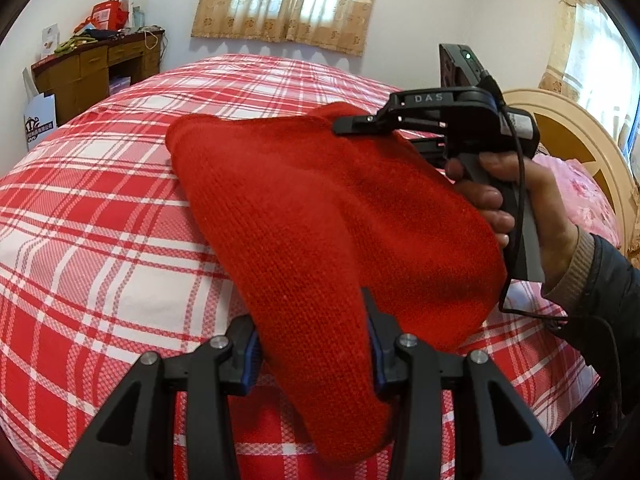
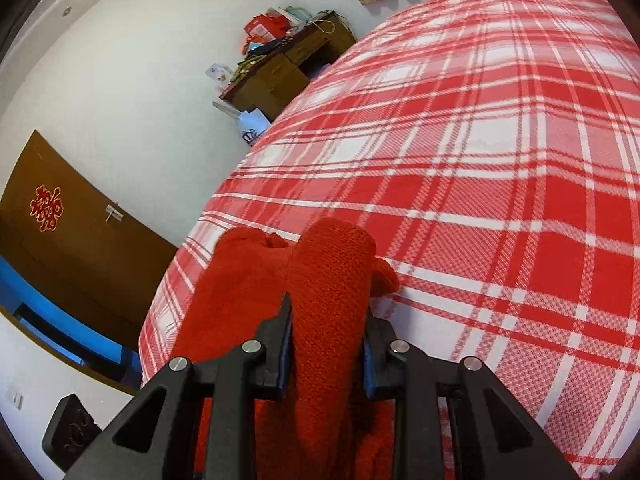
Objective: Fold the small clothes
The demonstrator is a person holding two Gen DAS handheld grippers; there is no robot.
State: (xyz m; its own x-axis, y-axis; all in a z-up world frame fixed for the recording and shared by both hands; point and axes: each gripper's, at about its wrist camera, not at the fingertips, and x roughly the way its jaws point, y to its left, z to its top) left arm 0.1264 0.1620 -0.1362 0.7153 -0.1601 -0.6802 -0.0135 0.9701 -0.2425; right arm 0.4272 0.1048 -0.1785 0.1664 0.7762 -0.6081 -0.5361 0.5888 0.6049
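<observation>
A red knit garment hangs stretched between both grippers above the red-and-white plaid bed. At the bottom of the left wrist view, my left gripper is shut on its near end, with the cloth bunched between the blue pads. A hand holds my right gripper at the garment's far upper edge, and its lower finger is hidden behind the cloth. Seen from the right wrist, the right gripper is shut on a rolled fold of the red knit garment. The rest of the garment droops to the left onto the plaid bed.
A cluttered wooden desk stands against the far wall past the bed's left corner. A pale wooden headboard and pink bedding lie to the right. A brown door is on the left wall. Curtains hang behind the bed.
</observation>
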